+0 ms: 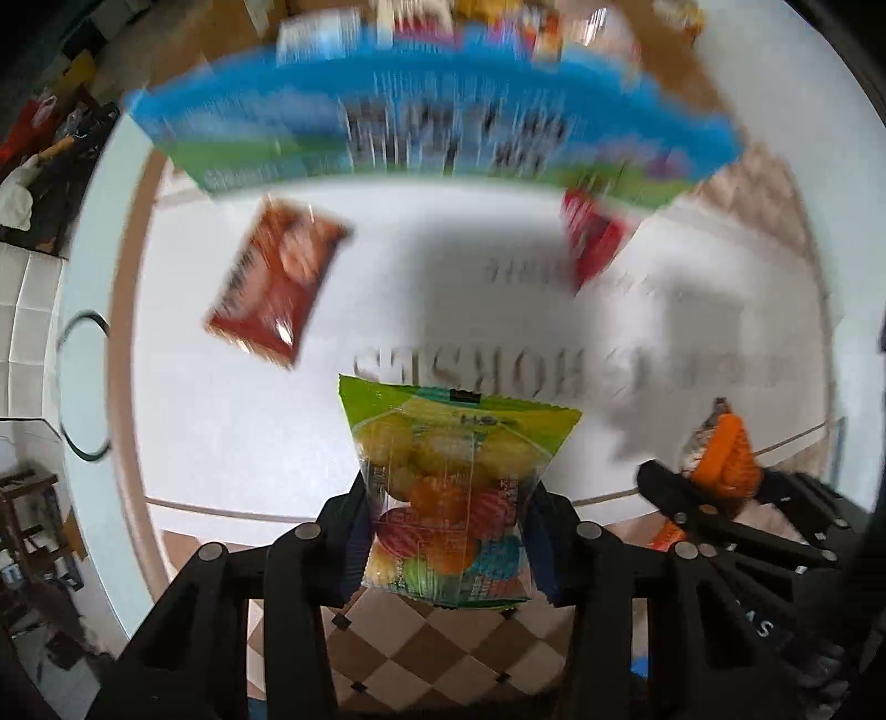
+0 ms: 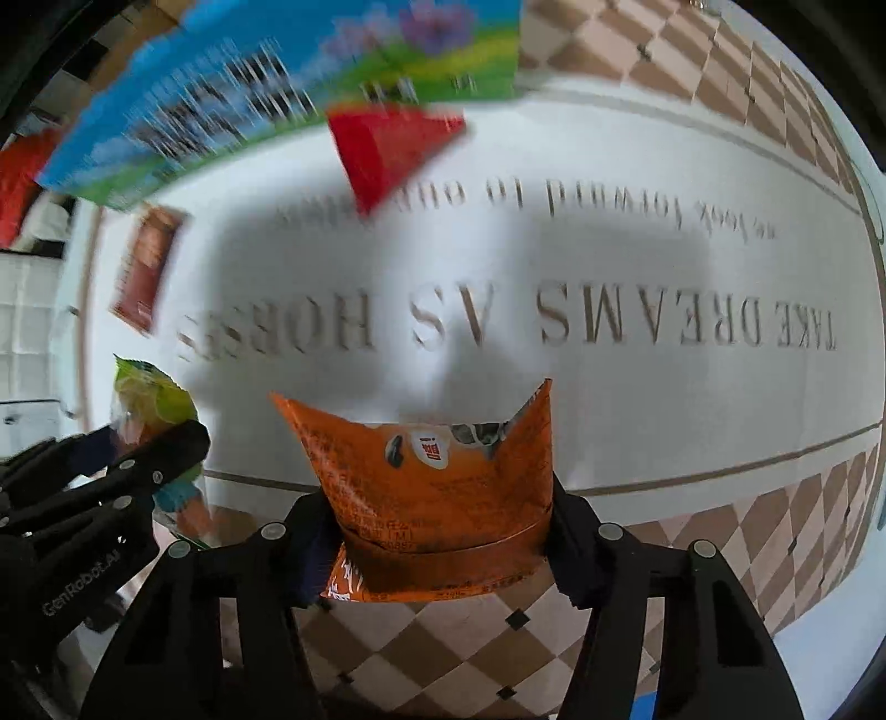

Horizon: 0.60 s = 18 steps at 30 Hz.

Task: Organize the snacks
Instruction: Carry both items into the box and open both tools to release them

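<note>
My left gripper (image 1: 448,531) is shut on a green candy bag (image 1: 448,476) with coloured sweets, held above the white tablecloth (image 1: 221,432). My right gripper (image 2: 437,531) is shut on an orange snack packet (image 2: 432,487), also held above the cloth. Each gripper shows in the other's view: the right gripper (image 1: 714,487) with its orange packet at the right of the left wrist view, the left gripper (image 2: 160,459) with the green bag (image 2: 149,393) at the left of the right wrist view. A large blue and green box (image 1: 432,122) stands at the far side.
A dark red packet (image 1: 271,277) lies on the cloth at the left and shows in the right wrist view (image 2: 147,260). A bright red packet (image 1: 592,238) lies against the blue box (image 2: 266,83). More snacks (image 1: 498,22) are piled behind the box. Both views are motion-blurred.
</note>
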Tool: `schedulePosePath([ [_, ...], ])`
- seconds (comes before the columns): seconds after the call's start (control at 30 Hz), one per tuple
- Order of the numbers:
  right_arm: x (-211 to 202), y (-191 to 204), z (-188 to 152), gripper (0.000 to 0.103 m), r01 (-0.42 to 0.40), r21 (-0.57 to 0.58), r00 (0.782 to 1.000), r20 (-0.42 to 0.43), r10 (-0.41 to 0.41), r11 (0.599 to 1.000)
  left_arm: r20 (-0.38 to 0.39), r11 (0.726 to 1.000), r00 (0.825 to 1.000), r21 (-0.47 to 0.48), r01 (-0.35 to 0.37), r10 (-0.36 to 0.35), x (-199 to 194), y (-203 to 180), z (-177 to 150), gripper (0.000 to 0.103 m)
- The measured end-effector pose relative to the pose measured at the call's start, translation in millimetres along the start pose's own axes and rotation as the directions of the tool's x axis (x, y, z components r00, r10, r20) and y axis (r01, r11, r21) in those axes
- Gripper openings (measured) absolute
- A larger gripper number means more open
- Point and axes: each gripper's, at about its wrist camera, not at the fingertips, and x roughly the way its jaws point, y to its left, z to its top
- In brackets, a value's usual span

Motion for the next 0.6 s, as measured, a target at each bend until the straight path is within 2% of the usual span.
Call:
schedulePosePath([
  [0.13,-56,5,21,0.064,-0.104,-0.003,0.992,0.074,0.104,0.995,0.103,0.999,0.994,0.007,0.039,-0.039,-60,6,31,0.044],
  [0.2,-89,11,42,0.064,-0.147,-0.016,0.982,0.118,0.148,0.989,0.143,0.999,0.988,0.007,0.052,-0.052,-85,13,53,0.044],
  [0.33,-129,26,84,0.064,-0.197,-0.042,0.961,0.191,0.201,0.980,0.195,1.000,0.981,0.010,0.021,-0.022,-112,23,106,0.044],
  [0.43,-131,46,131,0.064,-0.182,-0.053,0.954,0.232,0.190,0.982,0.185,1.000,0.982,-0.008,-0.016,0.018,-103,44,153,0.044],
  [0.6,-109,58,202,0.064,-0.160,-0.025,0.967,0.196,0.162,0.987,0.075,0.997,0.996,-0.054,-0.050,0.054,-64,75,224,0.044],
])
